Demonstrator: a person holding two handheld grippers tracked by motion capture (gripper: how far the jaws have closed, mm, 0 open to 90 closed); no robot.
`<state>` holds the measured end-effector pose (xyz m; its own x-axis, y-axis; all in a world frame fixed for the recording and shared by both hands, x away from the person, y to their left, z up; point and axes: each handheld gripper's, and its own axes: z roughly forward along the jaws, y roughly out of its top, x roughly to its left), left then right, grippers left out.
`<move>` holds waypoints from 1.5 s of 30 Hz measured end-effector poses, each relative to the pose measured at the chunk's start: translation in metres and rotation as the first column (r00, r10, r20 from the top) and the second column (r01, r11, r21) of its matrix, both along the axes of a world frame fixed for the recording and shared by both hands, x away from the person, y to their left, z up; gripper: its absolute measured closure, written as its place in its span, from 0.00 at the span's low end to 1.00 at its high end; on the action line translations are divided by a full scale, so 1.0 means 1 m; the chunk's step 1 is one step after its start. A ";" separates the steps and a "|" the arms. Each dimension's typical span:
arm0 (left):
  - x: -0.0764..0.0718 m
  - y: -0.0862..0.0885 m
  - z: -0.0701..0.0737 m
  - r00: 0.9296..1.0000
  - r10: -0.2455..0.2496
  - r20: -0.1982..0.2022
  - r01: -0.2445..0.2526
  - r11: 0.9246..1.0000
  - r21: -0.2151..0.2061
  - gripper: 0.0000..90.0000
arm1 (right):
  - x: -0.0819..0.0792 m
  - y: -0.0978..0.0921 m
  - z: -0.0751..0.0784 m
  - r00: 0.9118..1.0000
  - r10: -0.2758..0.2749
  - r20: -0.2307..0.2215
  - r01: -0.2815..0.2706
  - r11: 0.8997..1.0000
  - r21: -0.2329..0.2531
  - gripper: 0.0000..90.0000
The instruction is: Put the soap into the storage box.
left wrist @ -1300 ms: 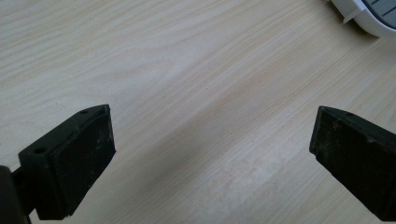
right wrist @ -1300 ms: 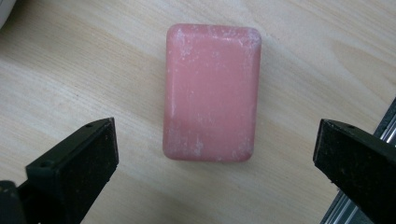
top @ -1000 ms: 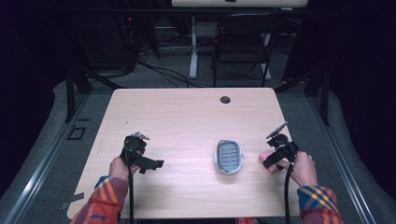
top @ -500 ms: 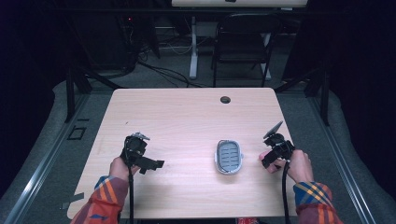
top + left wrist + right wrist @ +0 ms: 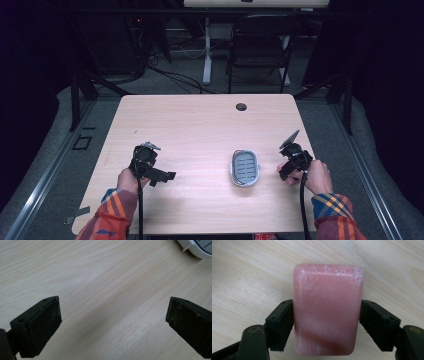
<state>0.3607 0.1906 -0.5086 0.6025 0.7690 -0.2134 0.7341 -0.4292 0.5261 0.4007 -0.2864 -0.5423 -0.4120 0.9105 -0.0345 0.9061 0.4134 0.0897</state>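
Note:
A pink soap bar [image 5: 328, 297] stands between the jaws of my right gripper [image 5: 327, 320], which press on both of its long sides, so the gripper is shut on it. From above, that gripper [image 5: 286, 170] sits near the table's right edge, just right of a white oval soap dish [image 5: 244, 168] with a grey slatted insert. Just above the wood at the front left, my left gripper [image 5: 165, 176] is open, its jaws pointing right toward the dish. Its own view shows the wide-apart jaws of the left gripper [image 5: 112, 325] over bare wood, with the soap dish's rim [image 5: 197, 248] at the top right.
The light wooden table [image 5: 200, 130] has a small round cable hole [image 5: 241, 106] near its far edge. A dark chair [image 5: 260, 45] and desk legs stand beyond the table. A person's plaid sleeves come in at the bottom.
My right gripper has shifted slightly left over the pink bar, which lay in plain sight beside it a second ago and is now covered from above. The left gripper has stayed put.

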 end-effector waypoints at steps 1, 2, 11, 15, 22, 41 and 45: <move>0.000 0.000 0.000 1.000 -0.001 -0.001 0.001 1.000 0.000 0.00 | 0.000 0.000 0.000 1.000 0.000 -0.005 0.000 1.000 -0.006 0.35; 0.000 0.000 0.000 1.000 0.000 -0.001 0.000 1.000 -0.001 0.00 | 0.000 0.001 -0.001 1.000 -0.001 -0.007 0.001 1.000 -0.002 0.37; 0.000 0.000 0.000 1.000 -0.001 0.000 0.001 1.000 0.000 0.00 | 0.001 0.001 -0.002 1.000 -0.012 0.007 0.012 1.000 0.011 0.41; 0.000 0.000 0.000 1.000 0.000 0.001 0.000 1.000 0.001 0.00 | 0.002 0.001 0.001 0.999 0.016 -0.030 -0.017 1.000 -0.023 0.41; 0.000 0.000 0.000 1.000 0.000 0.002 0.000 1.000 -0.001 0.00 | 0.001 0.000 0.005 1.000 -0.007 -0.001 0.007 1.000 0.007 0.41; 0.000 0.000 0.000 1.000 -0.001 0.000 0.001 1.000 0.000 0.00 | -0.002 0.004 0.018 1.000 0.011 0.007 -0.011 1.000 0.011 0.41; 0.000 0.000 0.000 1.000 -0.002 0.000 0.002 1.000 0.001 0.00 | -0.003 0.006 0.017 1.000 0.011 0.010 -0.011 1.000 0.016 0.41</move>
<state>0.3607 0.1905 -0.5085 0.6045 0.7678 -0.2123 0.7331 -0.4318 0.5255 0.3973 -0.2805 -0.5249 -0.4220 0.9062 -0.0245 0.9004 0.4222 0.1054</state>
